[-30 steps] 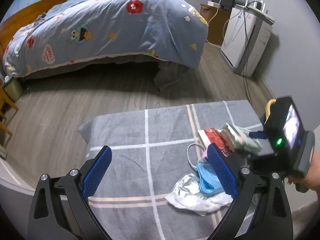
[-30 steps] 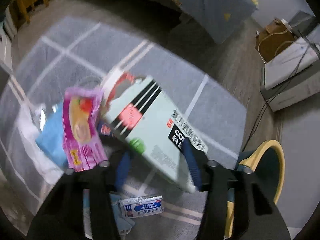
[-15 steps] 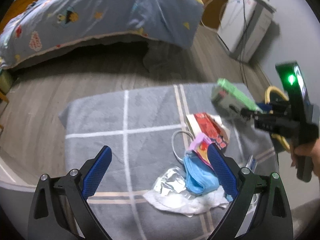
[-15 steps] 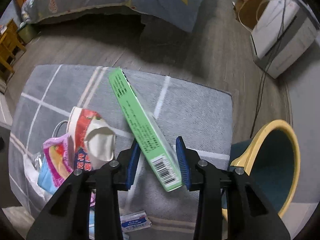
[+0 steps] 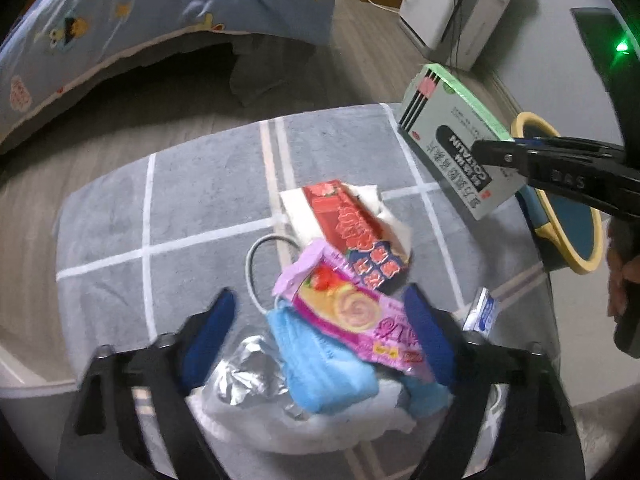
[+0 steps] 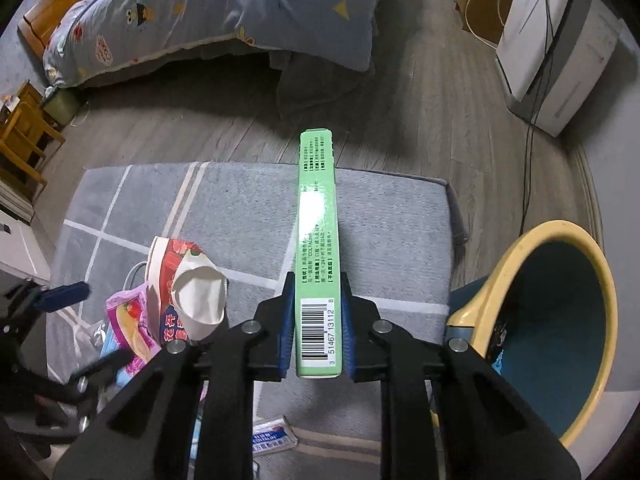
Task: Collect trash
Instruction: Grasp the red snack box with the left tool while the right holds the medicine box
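My right gripper (image 6: 317, 312) is shut on a green medicine box (image 6: 317, 240), held edge-up above the grey rug; it also shows in the left wrist view (image 5: 452, 140). A blue bin with a yellow rim (image 6: 560, 320) stands just right of it. My left gripper (image 5: 320, 328) is open, low over a trash pile: a pink snack wrapper (image 5: 352, 312), a blue face mask (image 5: 320, 364), a red packet (image 5: 352, 232), crumpled foil (image 5: 244, 372) and white tissue (image 5: 312, 424). A small blue-white sachet (image 6: 272, 438) lies on the rug near me.
The grey rug with white lines (image 5: 192, 200) lies on a wood floor. A bed with a blue cartoon quilt (image 6: 200, 12) is behind it. A white appliance with cables (image 6: 560, 52) stands at the right wall. A wooden chair (image 6: 20, 136) is at the left.
My right gripper has lifted the green box and turned it edge-up, moving right toward the bin. My left gripper has moved down and forward over the trash pile.
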Demonstrator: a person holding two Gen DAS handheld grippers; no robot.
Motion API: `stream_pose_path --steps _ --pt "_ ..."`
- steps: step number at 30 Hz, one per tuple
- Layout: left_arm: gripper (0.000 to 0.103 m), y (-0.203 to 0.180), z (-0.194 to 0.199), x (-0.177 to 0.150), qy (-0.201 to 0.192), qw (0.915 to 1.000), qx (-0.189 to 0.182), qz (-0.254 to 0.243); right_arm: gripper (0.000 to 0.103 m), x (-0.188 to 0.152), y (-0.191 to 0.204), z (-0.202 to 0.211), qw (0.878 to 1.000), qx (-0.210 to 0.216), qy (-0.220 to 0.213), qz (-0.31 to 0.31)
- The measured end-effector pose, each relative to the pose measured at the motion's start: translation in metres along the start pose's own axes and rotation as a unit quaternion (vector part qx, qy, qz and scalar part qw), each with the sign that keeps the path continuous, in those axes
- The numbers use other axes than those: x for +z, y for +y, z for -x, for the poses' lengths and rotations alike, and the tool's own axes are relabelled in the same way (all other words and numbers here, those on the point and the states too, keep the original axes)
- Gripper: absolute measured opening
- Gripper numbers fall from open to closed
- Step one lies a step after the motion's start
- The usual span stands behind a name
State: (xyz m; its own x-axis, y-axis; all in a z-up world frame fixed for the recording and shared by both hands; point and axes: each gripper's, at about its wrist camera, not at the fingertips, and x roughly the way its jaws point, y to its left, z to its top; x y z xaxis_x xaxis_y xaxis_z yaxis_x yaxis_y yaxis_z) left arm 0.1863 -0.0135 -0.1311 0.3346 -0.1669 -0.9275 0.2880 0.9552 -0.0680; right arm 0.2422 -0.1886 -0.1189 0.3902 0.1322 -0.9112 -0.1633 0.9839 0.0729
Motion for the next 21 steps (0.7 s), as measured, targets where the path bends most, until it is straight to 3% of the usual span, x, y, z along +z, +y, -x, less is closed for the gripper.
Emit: stream_pose_path --steps 3,8,15,17,18,19,21 --pt "0.079 -0.013 0.006 0.008 -0.030 0.9989 0.023 -0.028 0.019 -0.004 -0.006 0.008 1.000 0.005 -0.009 -0.005" --pt "0.074 -0.023 -0.001 0.024 -0.029 0.9995 -0.015 0.001 0.019 -0.007 -0.016 0.016 1.000 0.015 -0.018 -0.014" --pt "0.051 -0.036 -0.030 0.038 0.006 0.9999 0.000 -0.013 0.019 -0.010 -0.039 0.022 0.999 0.018 -0.023 -0.024" --pt "0.048 -0.038 -0.036 0.040 0.014 0.9998 -0.003 -0.014 0.019 -0.010 -0.044 0.023 0.999 0.019 -0.024 -0.028" --pt "0.043 -0.038 -0.036 0.041 0.014 0.9998 -0.005 -0.013 0.019 -0.011 -0.045 0.023 0.999 0.020 -0.024 -0.030" --pt "0.031 -0.039 -0.037 0.042 0.014 0.9998 -0.004 -0.013 0.019 -0.011 -0.047 0.023 0.999 0.021 -0.025 -0.031" --pt "0.022 -0.042 -0.036 0.042 0.014 0.9997 -0.005 -0.019 0.019 -0.012 -0.049 0.023 0.999 0.022 -0.024 -0.031"
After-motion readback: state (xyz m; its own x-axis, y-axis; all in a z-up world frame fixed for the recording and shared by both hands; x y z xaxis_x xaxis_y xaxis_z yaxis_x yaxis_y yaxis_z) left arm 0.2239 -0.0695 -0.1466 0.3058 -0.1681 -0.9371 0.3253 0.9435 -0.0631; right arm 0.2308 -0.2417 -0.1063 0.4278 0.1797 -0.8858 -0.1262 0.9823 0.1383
